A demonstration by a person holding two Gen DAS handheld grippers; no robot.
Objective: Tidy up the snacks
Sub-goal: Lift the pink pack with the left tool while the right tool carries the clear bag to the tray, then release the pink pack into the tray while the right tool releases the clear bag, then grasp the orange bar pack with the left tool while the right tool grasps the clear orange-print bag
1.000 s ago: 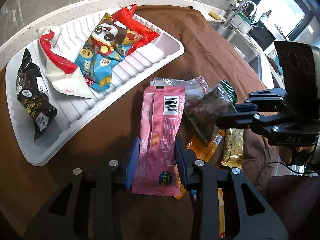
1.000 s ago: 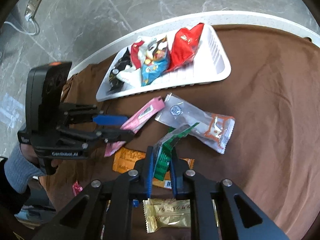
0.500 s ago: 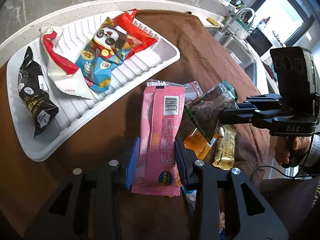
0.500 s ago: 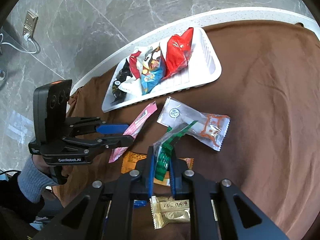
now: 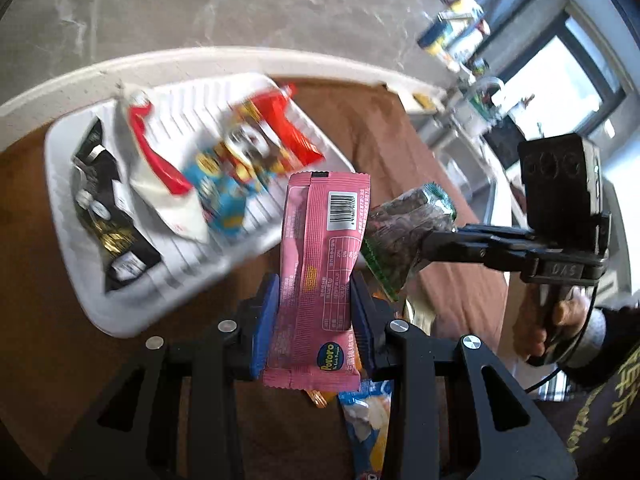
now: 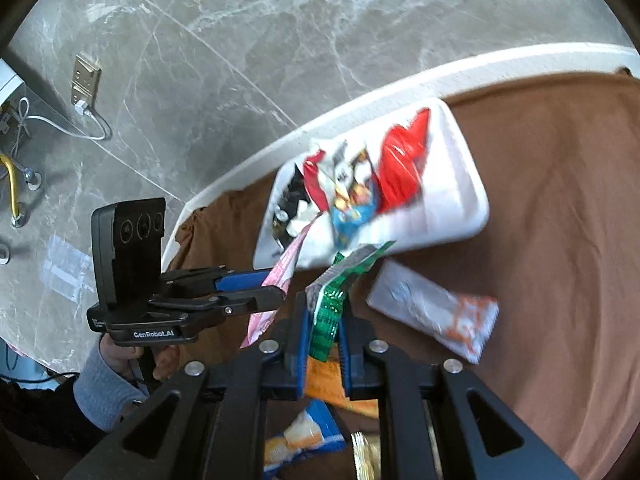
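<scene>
My left gripper (image 5: 314, 304) is shut on a pink snack packet (image 5: 320, 272) and holds it in the air just in front of the white tray (image 5: 120, 312). The packet also shows edge-on in the right wrist view (image 6: 280, 280). My right gripper (image 6: 324, 320) is shut on a green snack packet (image 6: 332, 300), also lifted; it shows in the left wrist view (image 5: 400, 236) to the right of the pink one. The tray (image 6: 460, 208) holds a black packet (image 5: 104, 220), a white-and-red packet (image 5: 160, 176), a blue packet (image 5: 224, 192) and a red packet (image 5: 280, 128).
A brown cloth (image 6: 560, 240) covers the table. On it lie a clear-and-orange packet (image 6: 436, 316), an orange packet (image 6: 332, 384), a blue-and-white packet (image 6: 304, 436) and a gold packet (image 6: 364, 456). A sink and window (image 5: 520, 92) are at the far right.
Both grippers have risen off the cloth with their packets and moved toward the tray. The view is blurred from motion.
</scene>
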